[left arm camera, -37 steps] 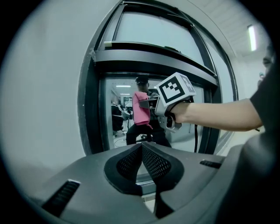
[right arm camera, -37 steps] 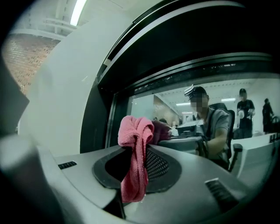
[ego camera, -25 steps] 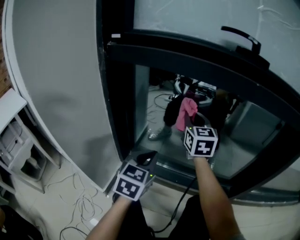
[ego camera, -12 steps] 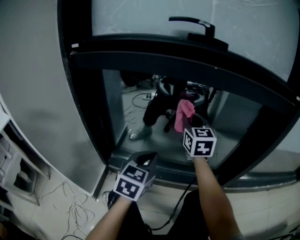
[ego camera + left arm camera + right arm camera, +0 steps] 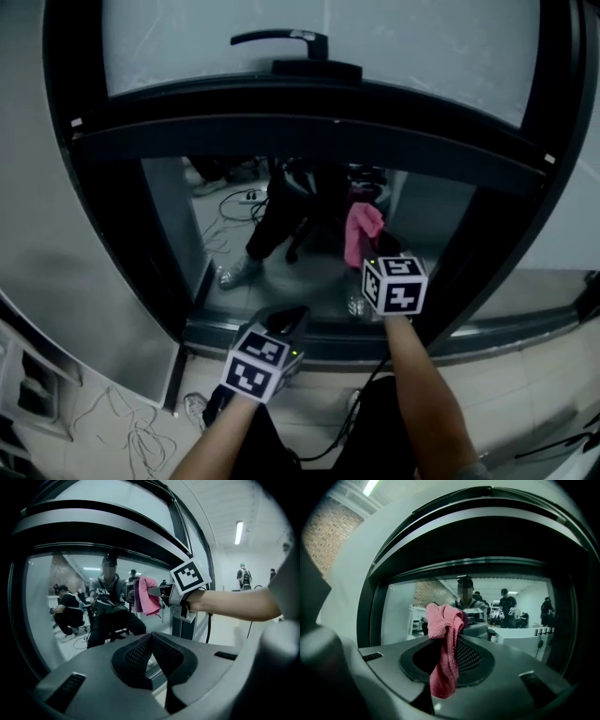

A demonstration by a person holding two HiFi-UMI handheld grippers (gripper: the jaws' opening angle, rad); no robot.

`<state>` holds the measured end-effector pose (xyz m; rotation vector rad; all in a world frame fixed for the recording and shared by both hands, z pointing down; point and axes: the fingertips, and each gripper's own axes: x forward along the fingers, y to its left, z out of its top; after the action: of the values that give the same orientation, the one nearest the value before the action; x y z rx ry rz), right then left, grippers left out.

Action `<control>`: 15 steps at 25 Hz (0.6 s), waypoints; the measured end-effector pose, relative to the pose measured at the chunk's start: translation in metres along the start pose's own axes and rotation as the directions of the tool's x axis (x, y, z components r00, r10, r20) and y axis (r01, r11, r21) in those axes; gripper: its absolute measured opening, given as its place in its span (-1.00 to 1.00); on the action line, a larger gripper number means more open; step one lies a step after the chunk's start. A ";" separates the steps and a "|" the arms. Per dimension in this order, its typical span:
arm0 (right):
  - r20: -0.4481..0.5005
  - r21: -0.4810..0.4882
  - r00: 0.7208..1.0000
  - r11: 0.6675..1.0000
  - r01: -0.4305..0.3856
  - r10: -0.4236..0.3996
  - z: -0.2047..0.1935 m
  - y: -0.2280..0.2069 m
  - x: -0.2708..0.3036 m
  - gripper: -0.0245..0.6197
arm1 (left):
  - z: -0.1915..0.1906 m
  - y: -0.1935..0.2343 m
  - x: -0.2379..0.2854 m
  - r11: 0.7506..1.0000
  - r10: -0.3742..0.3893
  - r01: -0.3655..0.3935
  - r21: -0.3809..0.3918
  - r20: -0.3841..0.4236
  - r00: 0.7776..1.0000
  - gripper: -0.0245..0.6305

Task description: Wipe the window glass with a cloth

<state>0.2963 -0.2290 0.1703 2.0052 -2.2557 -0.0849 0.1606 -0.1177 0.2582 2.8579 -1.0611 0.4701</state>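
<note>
The crumpled pink terry cloth [image 5: 445, 653] was the one bright colour. The grey plastic right tongs [image 5: 449, 623] and left tongs [image 5: 151, 638] had black meshed pads. The right marker cube [image 5: 394, 284] and the left marker cube [image 5: 258, 361] were white with black square patterns. The metal window frame [image 5: 309, 127] and its lever handle [image 5: 281, 39] were black, the smooth wall [image 5: 47, 225] pale grey, the brick wall [image 5: 328, 527] reddish-brown.

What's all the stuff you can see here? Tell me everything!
Glass: one pane, clear, straight ahead.
Frame: one, black, around the glass.
Handle: one, black, above the frame's top bar.
Cloth: one, pink, in the right tongs.
Cables: several, pale, floor at lower left.
Left tongs: grey, shut, empty, low by the sill.
Right tongs: grey, shut on the cloth, near the glass.
Arms: two, bare, bottom of head view.
</note>
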 end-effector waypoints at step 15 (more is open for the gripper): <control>-0.035 0.050 0.965 0.964 0.261 -0.260 -0.029 -0.150 -0.061 -0.73 | 0.009 -0.079 0.063 0.987 -0.151 0.153 0.048 -0.033 0.988 -0.92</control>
<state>0.4549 -0.1852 0.1770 2.3062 -1.9854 -0.0193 0.2593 -0.0987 0.2728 2.9367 -0.8303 0.5320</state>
